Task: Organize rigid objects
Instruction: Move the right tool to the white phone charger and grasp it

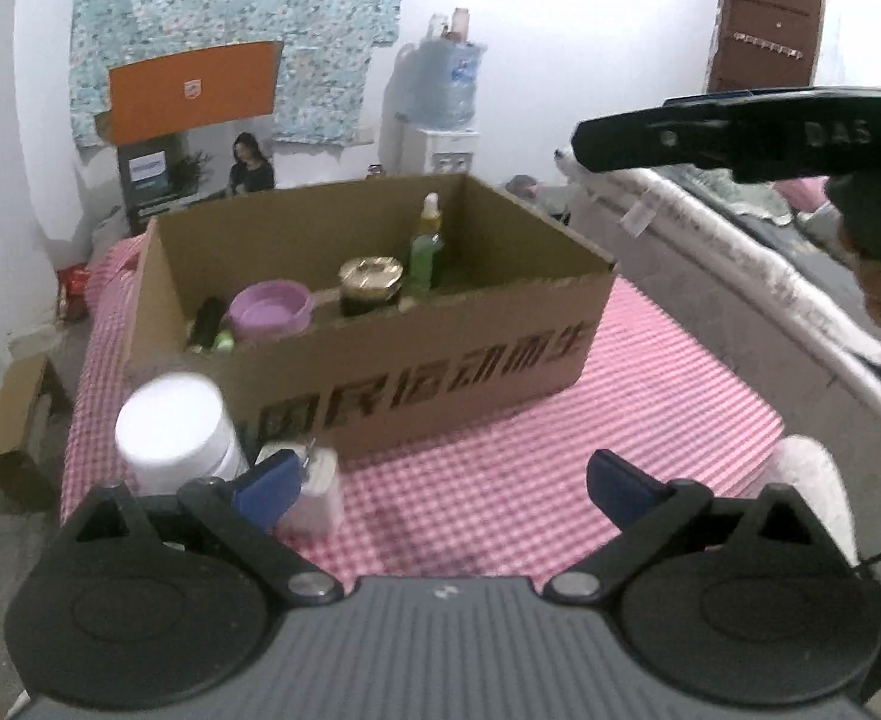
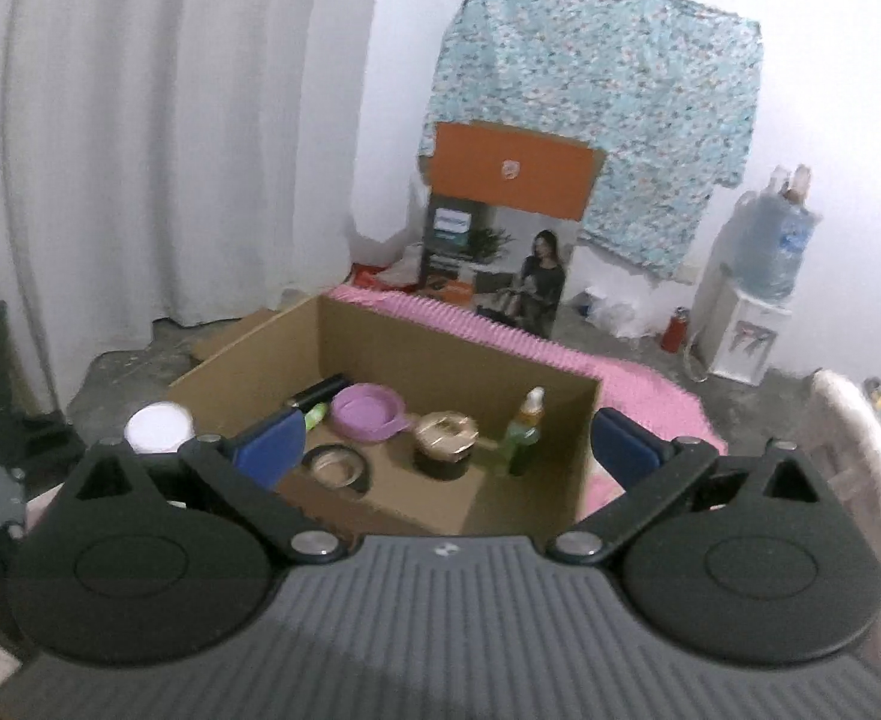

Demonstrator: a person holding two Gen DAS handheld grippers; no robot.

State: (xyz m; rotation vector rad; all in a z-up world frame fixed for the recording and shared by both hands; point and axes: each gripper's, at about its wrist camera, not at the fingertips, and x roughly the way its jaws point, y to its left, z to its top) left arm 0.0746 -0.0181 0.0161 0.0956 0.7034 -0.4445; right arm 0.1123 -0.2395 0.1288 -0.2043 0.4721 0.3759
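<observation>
Both my claws are spread apart and empty, right gripper [image 2: 446, 447] hanging over the box [image 1: 440, 372], left gripper [image 1: 443, 489] low, so I reckon next up is grabbing the white jar [image 1: 170, 432] at its 10 o'clock.

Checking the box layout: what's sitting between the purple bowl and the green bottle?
The gold-lidded jar stands between the purple bowl and green bottle, clearest in the right wrist view.

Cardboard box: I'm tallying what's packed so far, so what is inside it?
Inside the cardboard box: a purple bowl, a gold-lidded jar, a green bottle, a black tube, a small green item and a dark round tin. The near wall hides the floor beneath it.
</observation>
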